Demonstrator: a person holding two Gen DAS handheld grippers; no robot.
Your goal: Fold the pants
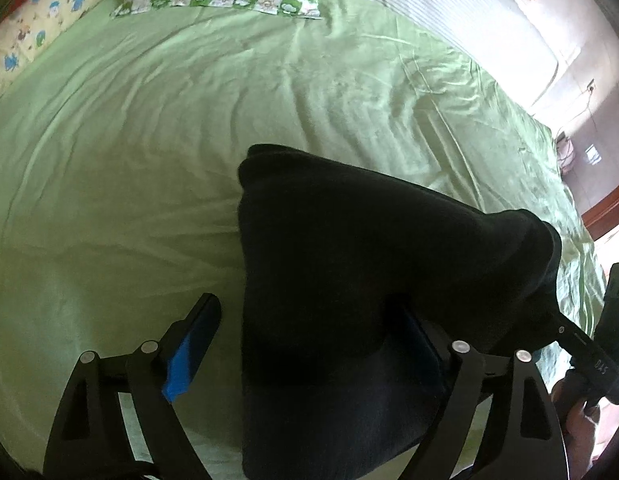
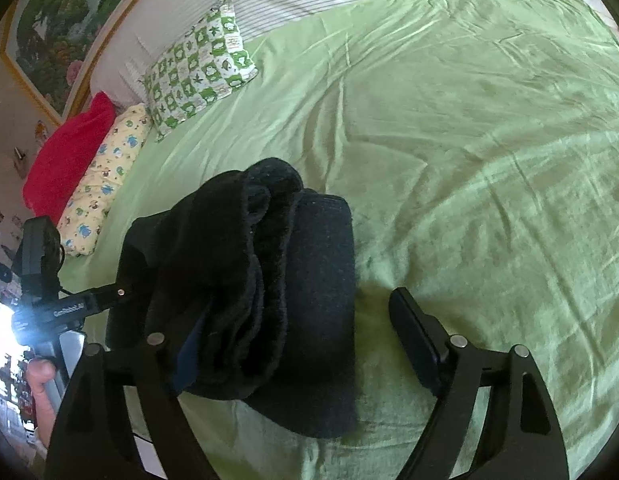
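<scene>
pants (image 2: pixel 269 292): black, already folded into a thick bundle, lying on the green sheet (image 2: pixel 469 160) at the near edge of the bed. Layered fold edges are showing in my right cam, a flat dark-blue-looking panel lying to the right of the piled folds.

left tongs (image 1: pixel 309 324): I'm holding them wide apart over the pants. The blue-padded finger (image 1: pixel 189 344) is standing clear of the pants, left of them, w/ sheet showing between. The other finger is mostly hidden under a draped fold of the pants, so can't tell if its pad is touching cloth. Not clamping anything.

right tongs (image 2: pixel 293 320): also spread wide. One finger (image 2: pixel 417 340) is standing off to the right of the pants, green sheet showing between. The other is buried beside/under the folds; contact unclear. No squeeze on the pants.

other-hand views: in my left cam the right tool's body (image 1: pixel 585 348) is poking in at the pants' right side; in my right cam the left tool (image 2: pixel 69 304) is sitting at the pants' left side, w/ my fingers (image 2: pixel 41 384) wrapped round its handle.

beyond pants: green-checked pillow (image 2: pixel 201 64) at the headboard, yellow cartoon-print pillow (image 2: pixel 105 176) and red cushion (image 2: pixel 65 152) further left of the pants.

wall: framed flower picture (image 2: pixel 57 28) hanging far behind the pants, upper left.
</scene>
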